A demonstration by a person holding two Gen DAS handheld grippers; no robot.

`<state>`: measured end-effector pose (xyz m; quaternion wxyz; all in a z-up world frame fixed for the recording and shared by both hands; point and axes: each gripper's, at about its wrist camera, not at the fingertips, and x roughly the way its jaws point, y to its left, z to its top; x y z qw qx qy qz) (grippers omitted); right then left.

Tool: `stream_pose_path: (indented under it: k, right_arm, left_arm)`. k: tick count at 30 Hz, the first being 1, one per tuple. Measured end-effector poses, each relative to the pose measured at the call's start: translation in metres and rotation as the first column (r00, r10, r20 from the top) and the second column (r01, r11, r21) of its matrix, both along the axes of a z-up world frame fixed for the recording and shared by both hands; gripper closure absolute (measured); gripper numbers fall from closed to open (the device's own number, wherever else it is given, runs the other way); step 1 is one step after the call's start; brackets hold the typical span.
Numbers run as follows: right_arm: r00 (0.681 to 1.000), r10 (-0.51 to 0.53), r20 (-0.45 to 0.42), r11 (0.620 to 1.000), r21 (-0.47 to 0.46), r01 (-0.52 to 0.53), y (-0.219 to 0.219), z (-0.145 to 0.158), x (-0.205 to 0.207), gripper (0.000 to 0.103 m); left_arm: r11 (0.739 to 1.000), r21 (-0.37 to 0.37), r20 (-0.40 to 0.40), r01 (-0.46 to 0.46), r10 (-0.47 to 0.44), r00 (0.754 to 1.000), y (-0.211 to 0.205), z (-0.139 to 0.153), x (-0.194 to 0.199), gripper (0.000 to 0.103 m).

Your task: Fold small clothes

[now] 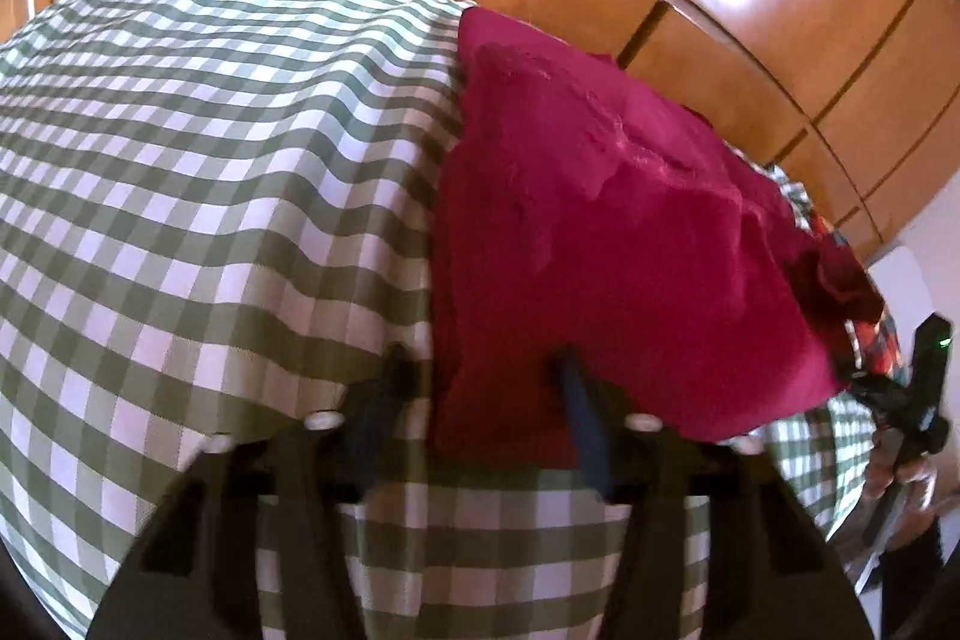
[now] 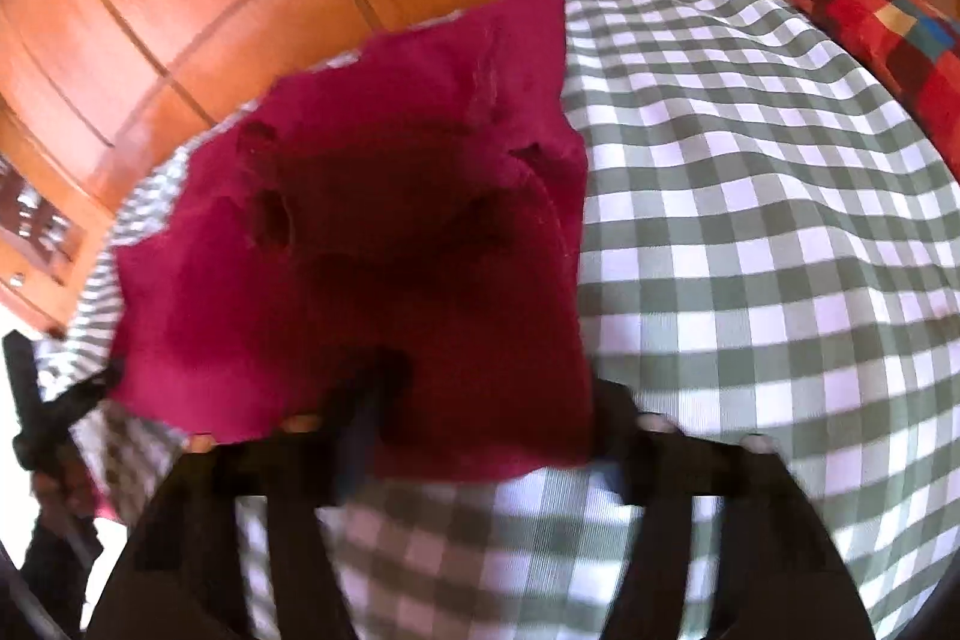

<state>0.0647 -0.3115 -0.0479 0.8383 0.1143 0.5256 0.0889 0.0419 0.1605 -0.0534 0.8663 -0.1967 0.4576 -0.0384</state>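
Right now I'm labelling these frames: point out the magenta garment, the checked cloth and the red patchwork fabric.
magenta garment (image 1: 600, 232): left wrist view, middle of its upper face.
checked cloth (image 1: 210, 172): left wrist view, bare stretch left of the garment.
red patchwork fabric (image 2: 882, 34): right wrist view, its middle, far right corner.

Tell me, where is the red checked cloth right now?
The red checked cloth sits at the far right edge of the green gingham bed cover in the right wrist view, beyond the magenta garment.
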Motion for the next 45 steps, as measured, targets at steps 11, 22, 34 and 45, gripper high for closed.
stream_pose_path:
  k: [11, 22, 34, 45]
  right_arm:
    - [0.999, 0.05, 0.009, 0.998, 0.03, -0.05, -0.002, 0.034, -0.042, 0.081]
    - [0.988, 0.124, -0.091, 0.992, 0.043, -0.121, -0.005, 0.034, -0.108, 0.081]
    - [0.996, 0.085, 0.04, 0.994, -0.067, -0.082, -0.013, 0.056, -0.076, 0.037]
    - [0.997, 0.064, 0.049, 0.993, -0.101, -0.059, 0.003, 0.043, -0.022, 0.089]
  left_arm:
    - [0.999, -0.021, -0.012, 0.045, -0.045, 0.999, 0.006, 0.009, -0.019, 0.096]
    - [0.996, -0.063, -0.044, 0.059, -0.062, 0.997, 0.005, 0.013, -0.095, 0.094]
    - [1.0, 0.021, 0.058, -0.011, 0.01, 0.998, 0.028, 0.034, -0.072, 0.061]
    - [0.996, 0.05, 0.072, 0.075, -0.078, 0.994, 0.01, 0.026, -0.009, 0.083]
